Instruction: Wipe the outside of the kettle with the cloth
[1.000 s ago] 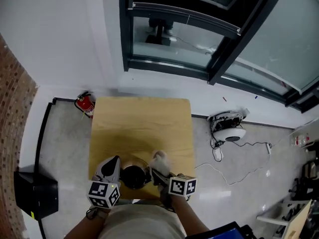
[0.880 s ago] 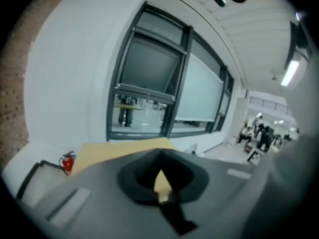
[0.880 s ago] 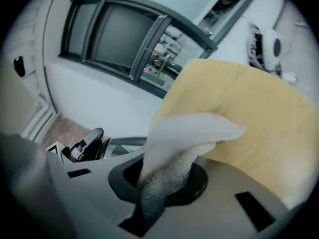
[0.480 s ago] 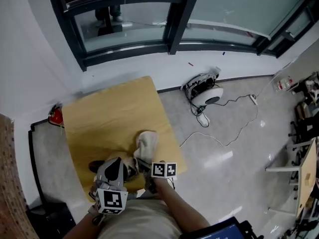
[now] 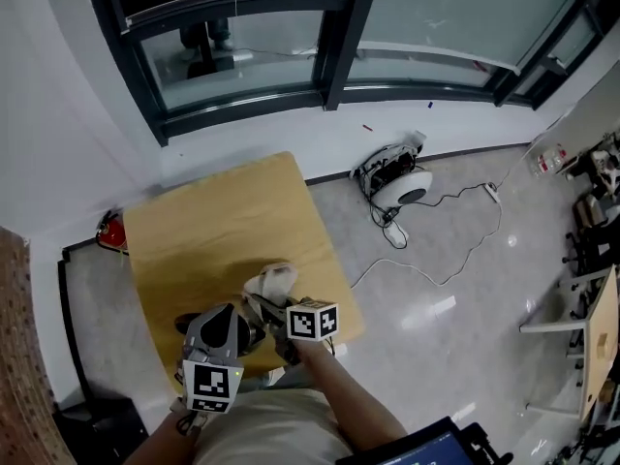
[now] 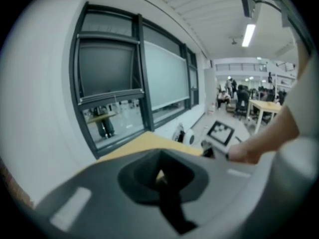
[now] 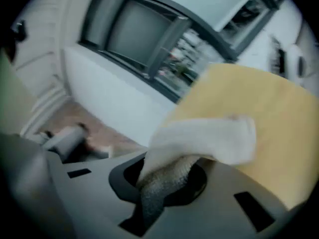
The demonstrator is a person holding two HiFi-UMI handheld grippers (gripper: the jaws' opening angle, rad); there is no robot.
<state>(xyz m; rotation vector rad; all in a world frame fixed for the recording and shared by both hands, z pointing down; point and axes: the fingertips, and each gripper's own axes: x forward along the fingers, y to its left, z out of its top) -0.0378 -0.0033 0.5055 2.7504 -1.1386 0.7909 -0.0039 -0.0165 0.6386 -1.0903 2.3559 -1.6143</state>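
Most of the black kettle is hidden under my left gripper (image 5: 237, 332); only a dark edge (image 5: 184, 324) shows beside it in the head view. In the left gripper view the left gripper (image 6: 167, 193) has its jaws together on a dark strip, which looks like the kettle's handle. My right gripper (image 5: 276, 316) is shut on the white cloth (image 5: 270, 281), just right of the left gripper. In the right gripper view the cloth (image 7: 199, 141) bulges out of the right gripper (image 7: 159, 188) and hangs over the wooden table (image 7: 269, 123).
The yellow wooden table (image 5: 213, 231) stands on a grey floor below dark-framed windows (image 5: 329, 56). A red fire extinguisher (image 5: 111, 232) sits at its far left corner. A white floor device (image 5: 402, 180) with trailing cables lies to the right. A black box (image 5: 97, 424) stands near left.
The head view has swung, so the table now lies left of centre. The right gripper has drawn the cloth back, closer to the left gripper and the kettle.
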